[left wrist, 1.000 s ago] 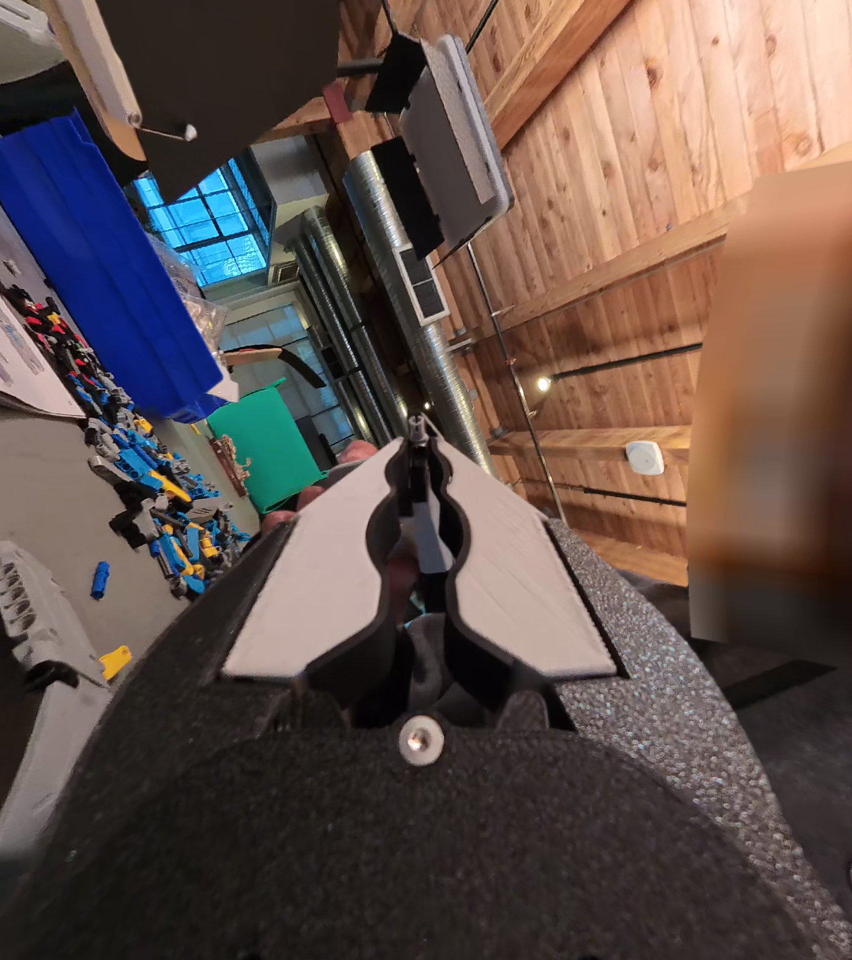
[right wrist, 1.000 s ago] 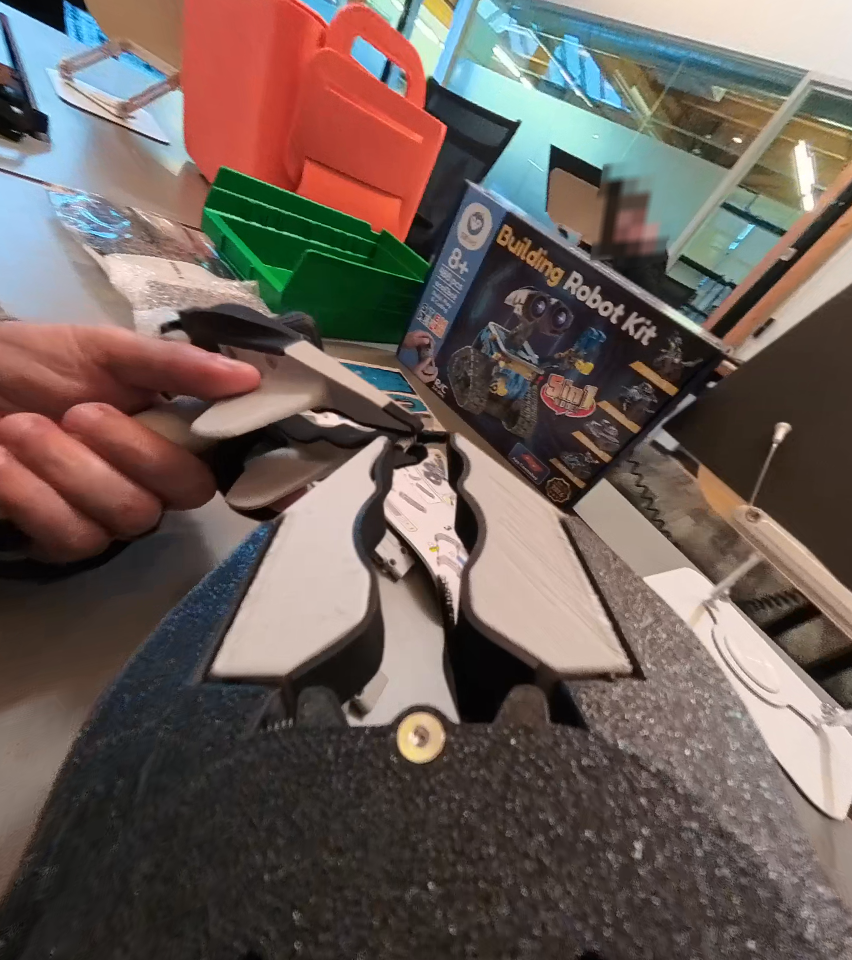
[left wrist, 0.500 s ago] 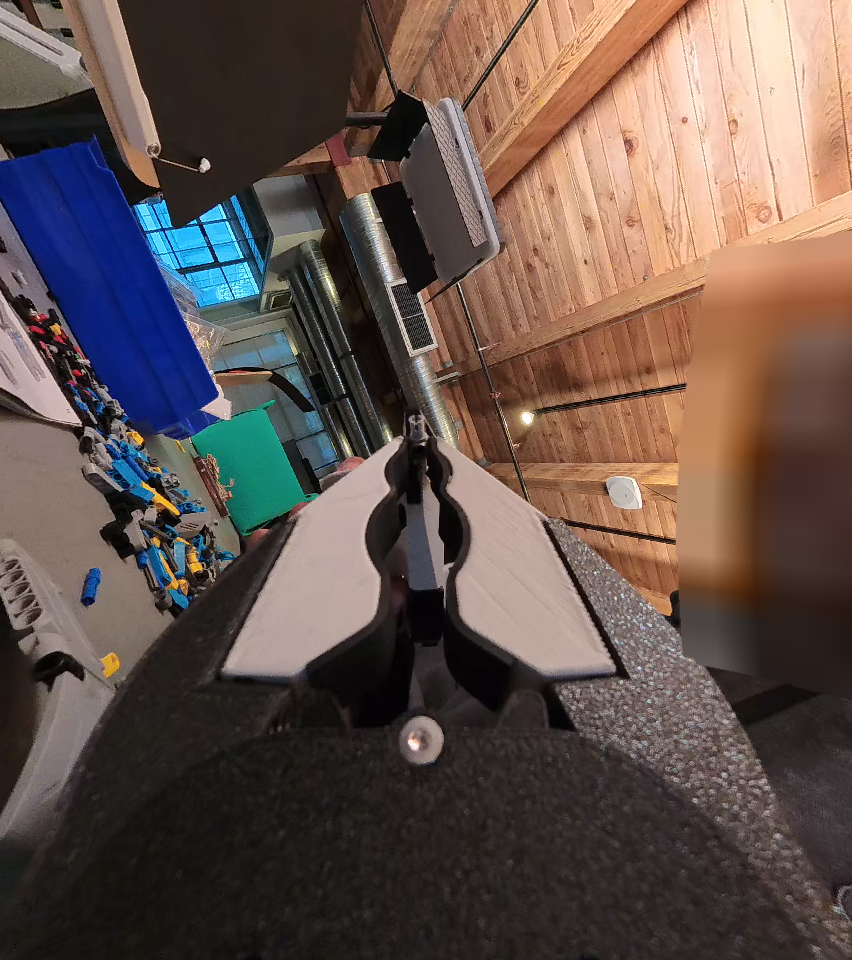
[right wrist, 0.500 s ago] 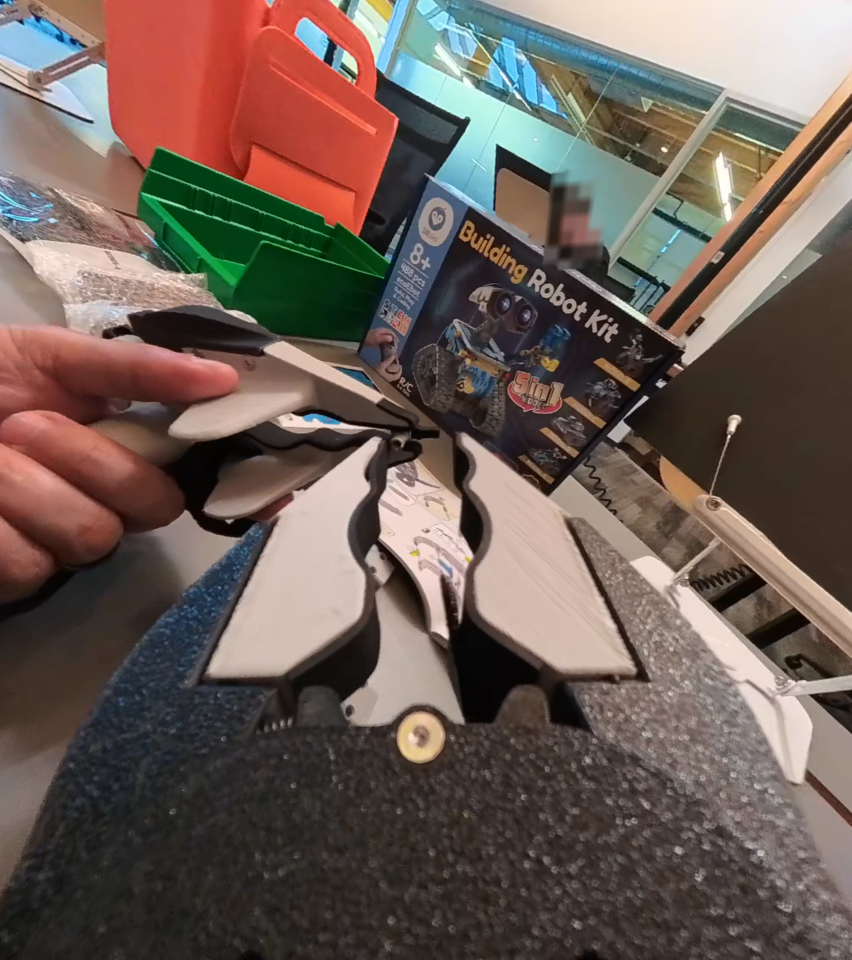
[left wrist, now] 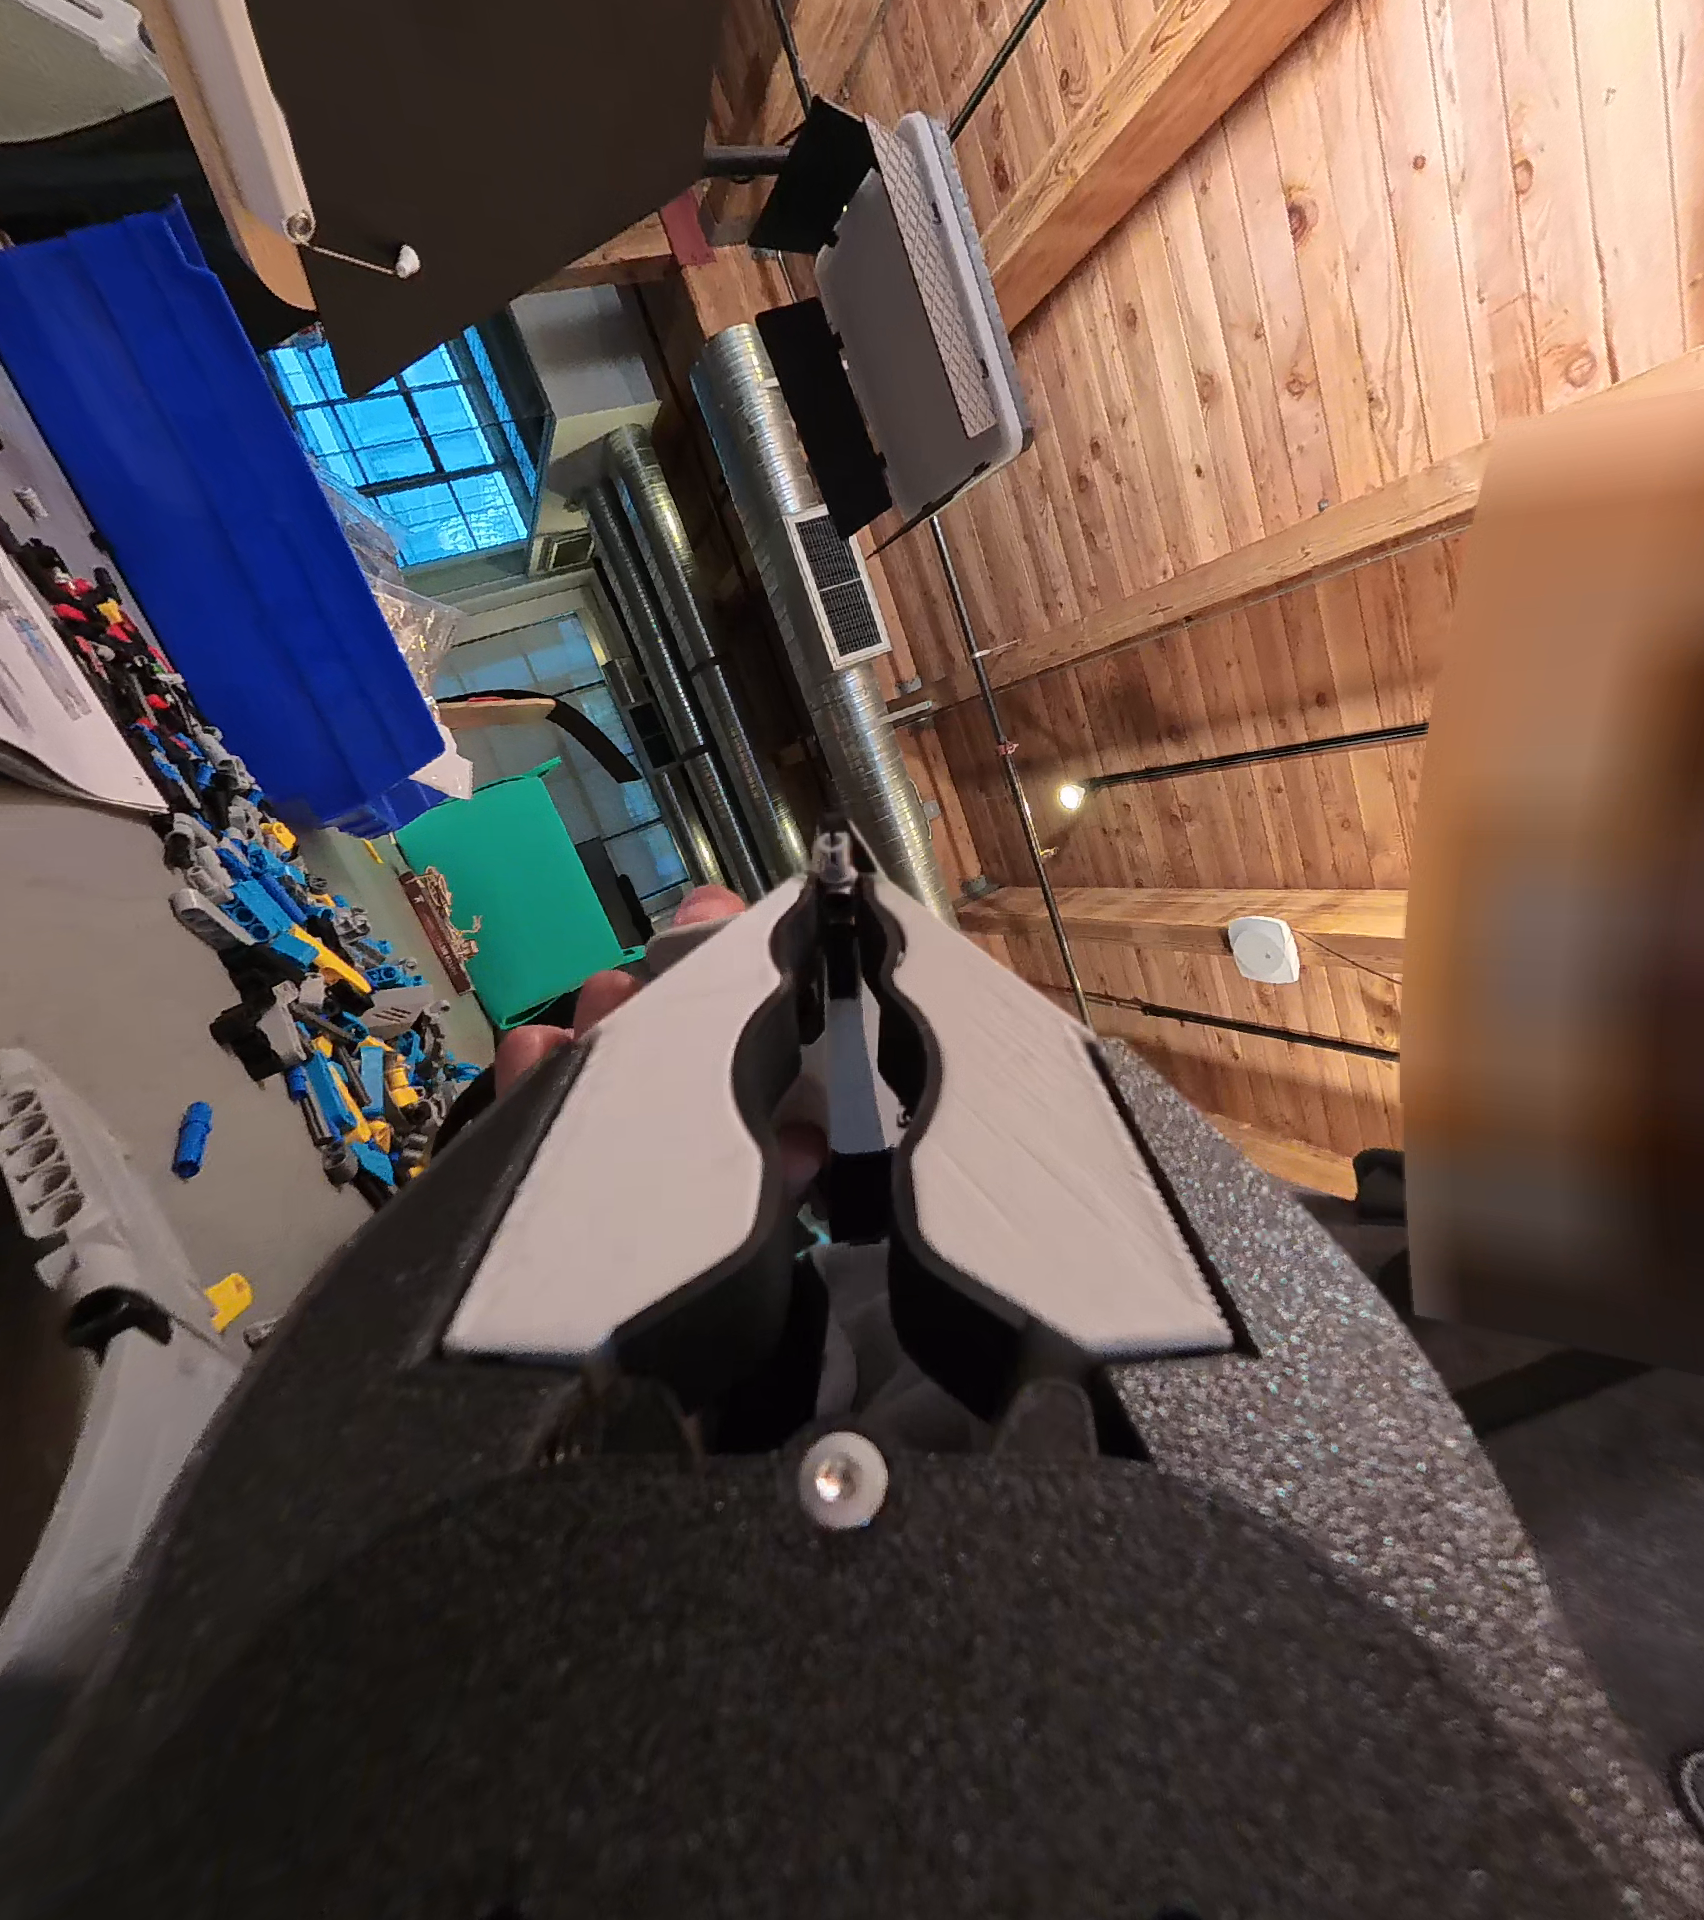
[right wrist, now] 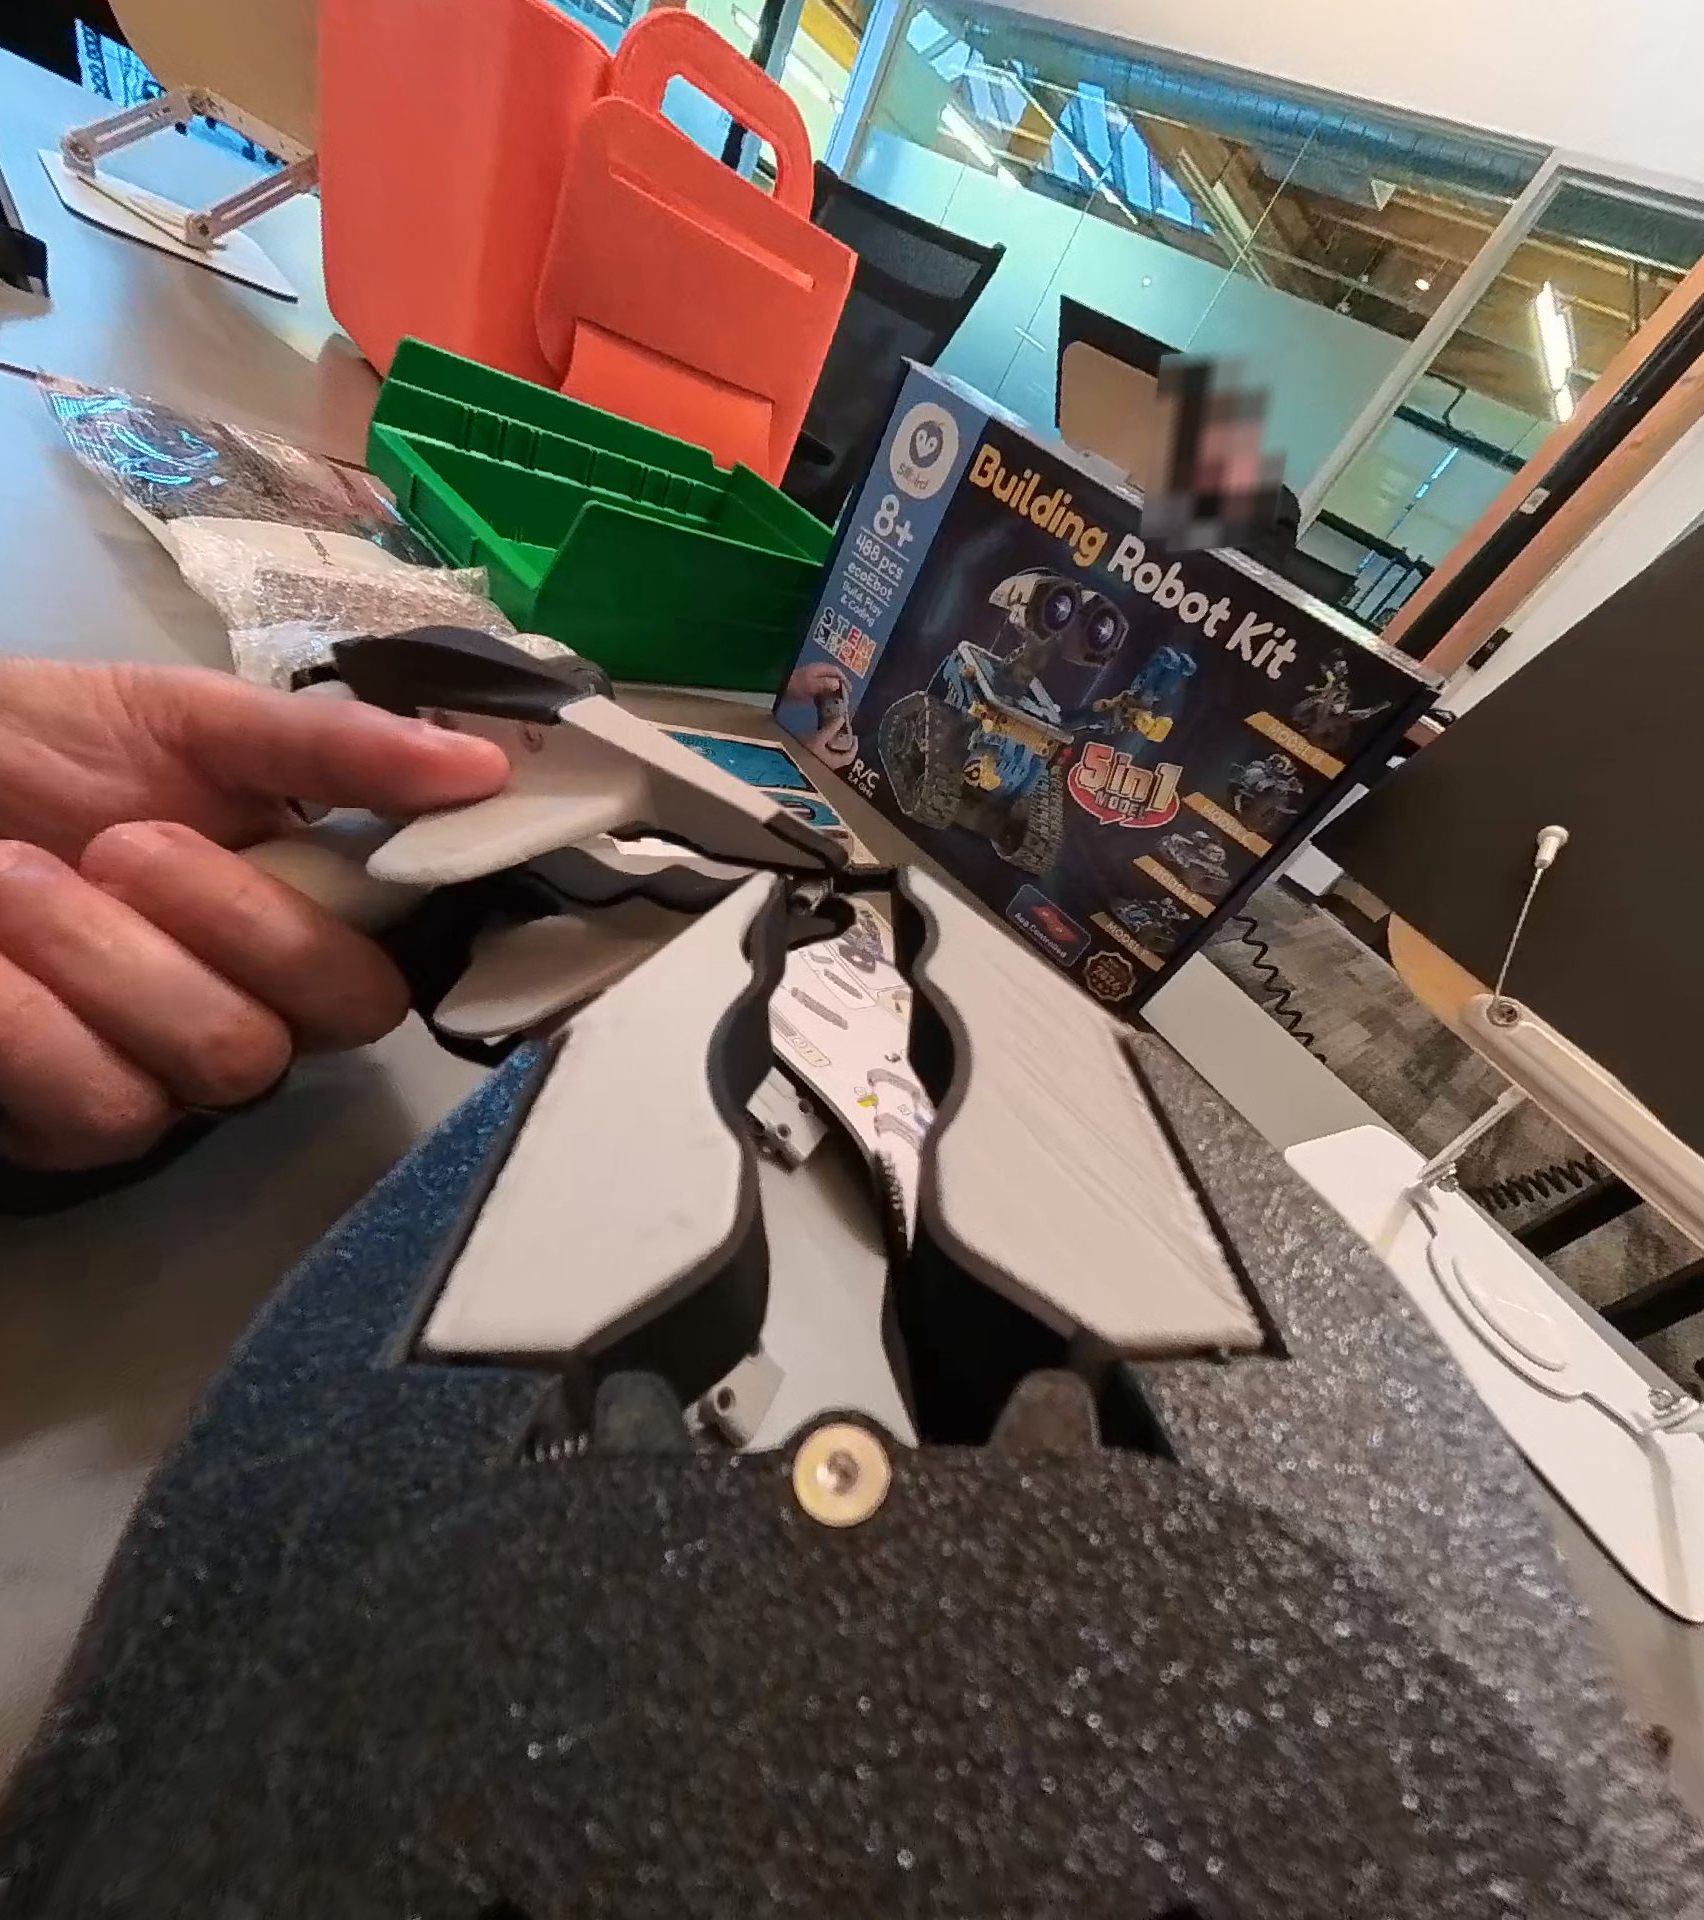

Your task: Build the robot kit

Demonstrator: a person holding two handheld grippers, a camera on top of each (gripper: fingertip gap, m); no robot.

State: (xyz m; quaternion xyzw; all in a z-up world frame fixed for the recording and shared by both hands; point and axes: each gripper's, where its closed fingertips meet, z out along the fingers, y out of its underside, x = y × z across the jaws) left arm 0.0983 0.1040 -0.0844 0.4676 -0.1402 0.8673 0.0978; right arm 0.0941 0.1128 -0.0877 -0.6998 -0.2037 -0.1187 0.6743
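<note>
My left gripper (left wrist: 835, 883) is shut on a slim grey and black building part (left wrist: 850, 1081). The part's small light grey pin end (left wrist: 833, 847) sticks out past the tips. In the right wrist view a hand (right wrist: 131, 883) holds this left gripper (right wrist: 817, 868), whose tips touch the left fingertip of my right gripper (right wrist: 843, 883). My right gripper's jaws stand a little apart with nothing clamped between them. A small dark piece (right wrist: 820, 906) sits at their meeting point. A printed instruction sheet (right wrist: 869, 1039) and a grey part (right wrist: 775, 1127) lie below the right jaws.
A pile of blue, yellow and black building parts (left wrist: 308, 966), a long grey holed piece (left wrist: 48, 1153) and a blue bin (left wrist: 204, 520) lie on the grey table (left wrist: 17, 935). A robot kit box (right wrist: 1087, 748), a green bin (right wrist: 599, 530), an orange bag (right wrist: 557, 229), plastic bags (right wrist: 287, 520) and a white stand (right wrist: 1513, 1340) are ahead. My left and right fingertips are right by each other.
My right gripper's jaws have opened wider. The left gripper has stayed shut on its part with its tips at the right gripper's left fingertip; both views shifted slightly.
</note>
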